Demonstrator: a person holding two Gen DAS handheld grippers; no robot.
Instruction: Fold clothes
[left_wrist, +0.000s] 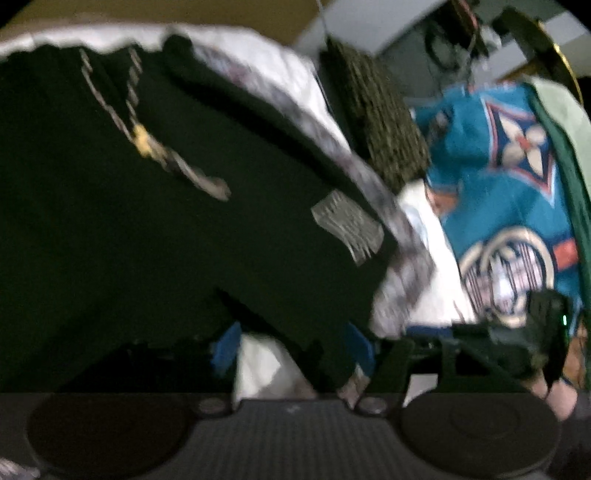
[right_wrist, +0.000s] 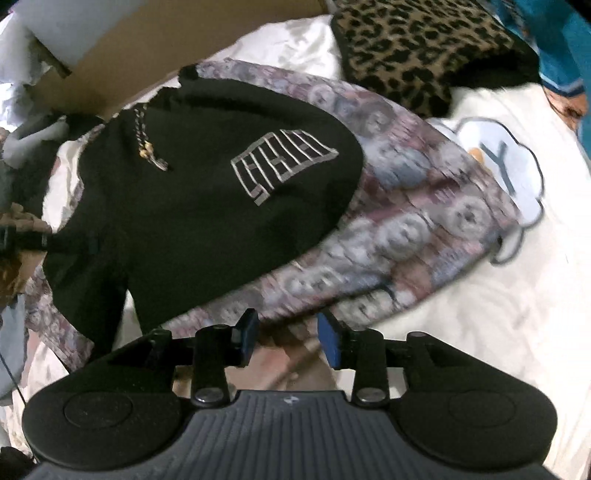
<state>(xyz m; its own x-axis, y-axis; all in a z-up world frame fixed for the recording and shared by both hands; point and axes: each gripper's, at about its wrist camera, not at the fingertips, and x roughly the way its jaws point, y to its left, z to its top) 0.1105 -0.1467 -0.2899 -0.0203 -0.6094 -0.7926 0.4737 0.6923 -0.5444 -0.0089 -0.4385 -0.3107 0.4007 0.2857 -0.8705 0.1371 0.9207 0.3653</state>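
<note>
A black top with a grey block logo and a chain print lies on a patterned grey-pink garment on the bed. In the left wrist view the black top fills the left side, close up. My left gripper has blue pads apart; black cloth drapes across the gap between them. My right gripper is open and empty, its blue pads just short of the patterned garment's near edge. It also shows in the left wrist view.
A white sheet with a cartoon print covers the bed. A leopard-print cloth lies at the back, a teal patterned cloth to the right. A cardboard box stands at the back left.
</note>
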